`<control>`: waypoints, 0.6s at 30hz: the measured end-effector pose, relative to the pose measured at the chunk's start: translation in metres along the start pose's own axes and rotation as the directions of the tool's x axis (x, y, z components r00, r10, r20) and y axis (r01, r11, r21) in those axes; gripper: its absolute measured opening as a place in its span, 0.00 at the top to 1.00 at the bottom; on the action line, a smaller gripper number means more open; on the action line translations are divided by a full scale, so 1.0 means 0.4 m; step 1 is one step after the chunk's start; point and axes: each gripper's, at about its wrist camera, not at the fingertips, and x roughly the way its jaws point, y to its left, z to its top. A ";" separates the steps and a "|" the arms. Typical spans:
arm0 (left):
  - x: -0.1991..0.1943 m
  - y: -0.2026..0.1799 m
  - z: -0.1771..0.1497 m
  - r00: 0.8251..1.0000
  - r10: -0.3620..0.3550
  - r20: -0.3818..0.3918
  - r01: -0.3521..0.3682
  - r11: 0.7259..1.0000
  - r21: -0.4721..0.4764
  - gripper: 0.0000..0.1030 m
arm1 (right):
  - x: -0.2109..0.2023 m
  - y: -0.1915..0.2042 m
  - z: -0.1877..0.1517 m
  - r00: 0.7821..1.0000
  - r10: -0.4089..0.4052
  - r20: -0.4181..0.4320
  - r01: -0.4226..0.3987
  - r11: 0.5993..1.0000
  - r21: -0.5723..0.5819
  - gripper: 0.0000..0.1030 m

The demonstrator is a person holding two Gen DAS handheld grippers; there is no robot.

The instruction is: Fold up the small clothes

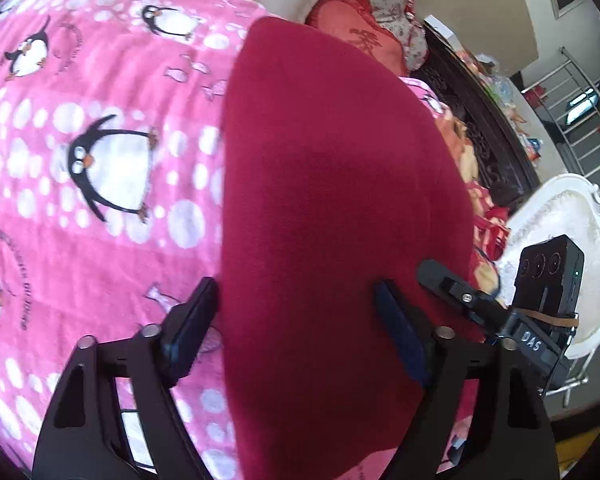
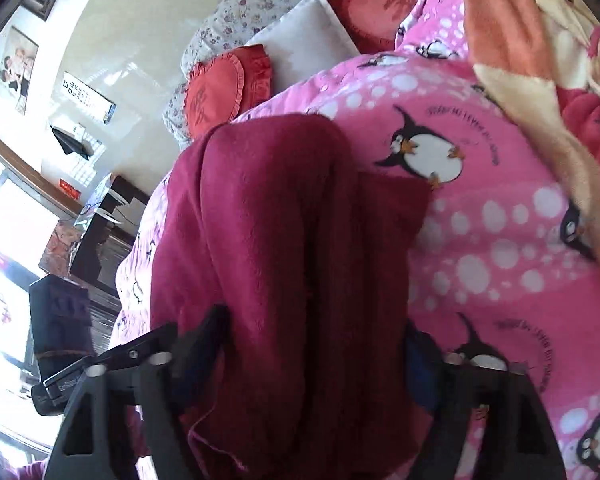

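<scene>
Right gripper (image 2: 312,340) fingertips perhaps cloth-covered

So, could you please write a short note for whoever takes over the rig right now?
Left gripper: open, fingers either side of the red cloth, not gripping.
Right gripper: open wide, bunched cloth hanging between its fingers; I cannot tell how it is held.
Cloth lies on the penguin blanket, smooth on the left side, gathered and lifted at the right.
Done: cloth spread out. Left: finish the fold and flatten it.
</scene>
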 end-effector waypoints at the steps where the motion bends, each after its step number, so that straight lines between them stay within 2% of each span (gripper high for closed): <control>1: -0.013 -0.013 -0.001 1.000 0.013 0.006 -0.013 1.000 0.024 0.39 | -0.010 0.013 -0.001 1.000 -0.015 0.007 0.015 1.000 -0.019 0.44; 2: -0.033 -0.027 -0.006 1.000 0.016 0.014 -0.017 0.998 0.060 0.46 | -0.027 0.030 -0.004 0.999 -0.027 0.018 0.028 0.999 -0.037 0.50; 4: -0.077 -0.049 -0.017 1.000 0.019 0.019 -0.021 0.993 0.118 0.51 | -0.064 0.066 -0.008 0.999 -0.005 0.037 0.007 0.998 -0.055 0.55; 9: -0.242 -0.041 -0.080 0.999 0.032 0.044 -0.039 0.987 0.159 0.51 | -0.132 0.166 -0.046 0.995 0.089 0.036 -0.086 0.992 -0.091 0.57; 13: -0.327 0.015 -0.141 0.995 0.095 0.013 -0.095 0.988 0.125 0.51 | -0.106 0.229 -0.116 0.987 0.160 -0.029 -0.162 0.984 -0.072 0.57; 15: -0.331 0.057 -0.182 0.987 0.163 -0.009 -0.161 0.980 0.115 0.51 | -0.058 0.250 -0.168 0.989 0.134 -0.063 -0.139 0.988 -0.074 0.52; 16: -0.322 0.078 -0.200 0.976 0.218 -0.016 -0.215 0.970 0.111 0.51 | -0.031 0.257 -0.191 0.992 0.091 -0.090 -0.099 0.992 -0.083 0.49; 18: -0.306 0.107 -0.232 0.952 0.306 -0.011 -0.303 0.945 0.121 0.51 | 0.017 0.275 -0.236 0.987 -0.077 -0.141 0.053 0.985 -0.162 0.48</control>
